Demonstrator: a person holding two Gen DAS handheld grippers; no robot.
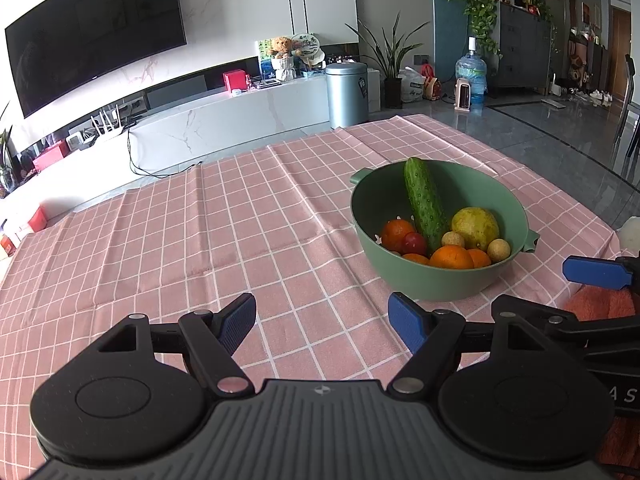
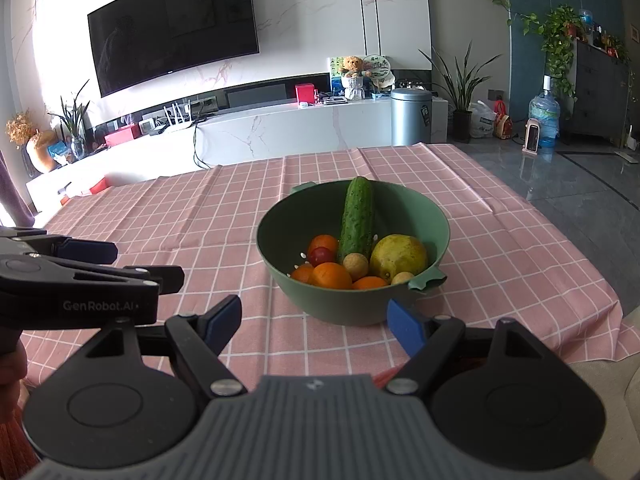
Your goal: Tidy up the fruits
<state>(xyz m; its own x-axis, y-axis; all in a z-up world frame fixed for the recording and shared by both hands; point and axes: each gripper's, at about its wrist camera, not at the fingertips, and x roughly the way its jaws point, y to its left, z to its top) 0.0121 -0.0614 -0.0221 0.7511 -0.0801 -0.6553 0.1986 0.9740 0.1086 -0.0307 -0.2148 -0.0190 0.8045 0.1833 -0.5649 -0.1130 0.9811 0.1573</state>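
Both empty, left gripper (image 1: pixel 322 322) and right gripper (image 2: pixel 314 326) hover wide-open before the bowl (image 2: pixel 304 300).

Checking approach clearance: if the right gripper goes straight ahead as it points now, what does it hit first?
Most likely the near wall of the green bowl, straight ahead of the open right gripper on the pink checked tablecloth. Depth is unclear, so a higher line could clear the rim.

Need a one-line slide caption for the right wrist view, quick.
Open right gripper faces a green bowl of cucumber, oranges and pear on pink checked cloth.
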